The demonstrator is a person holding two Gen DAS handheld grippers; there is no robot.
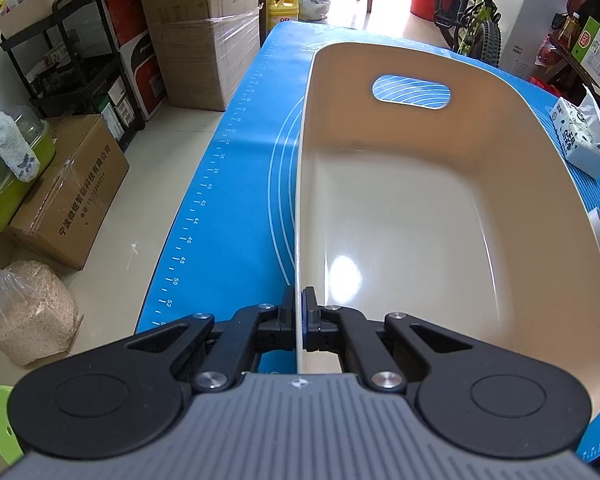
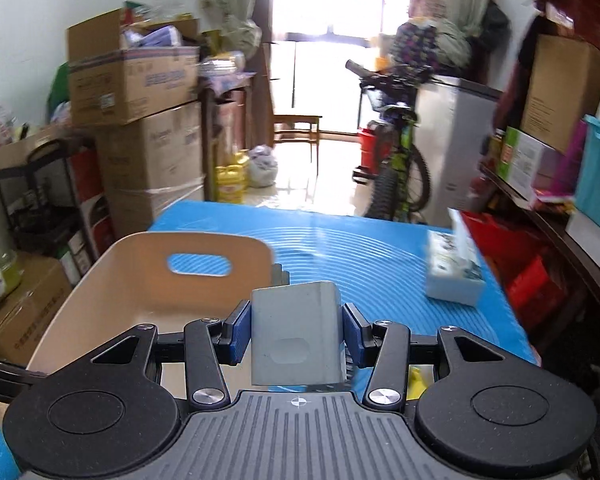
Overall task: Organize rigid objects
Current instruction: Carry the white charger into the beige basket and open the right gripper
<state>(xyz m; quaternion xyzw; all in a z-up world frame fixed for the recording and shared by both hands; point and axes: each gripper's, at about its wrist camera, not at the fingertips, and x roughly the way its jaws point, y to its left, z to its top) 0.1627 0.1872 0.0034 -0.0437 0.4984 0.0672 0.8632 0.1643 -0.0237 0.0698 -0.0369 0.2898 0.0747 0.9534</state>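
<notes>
A beige plastic bin with a handle cutout stands on the blue mat; its inside is bare. My left gripper is shut on the bin's left rim, one finger on each side of the wall. In the right wrist view the bin is at the lower left. My right gripper is shut on a grey rectangular box and holds it above the mat, just right of the bin.
A tissue pack lies on the mat at the right, also in the left wrist view. Cardboard boxes, a black shelf and a bicycle surround the table. The mat's left edge drops to the floor.
</notes>
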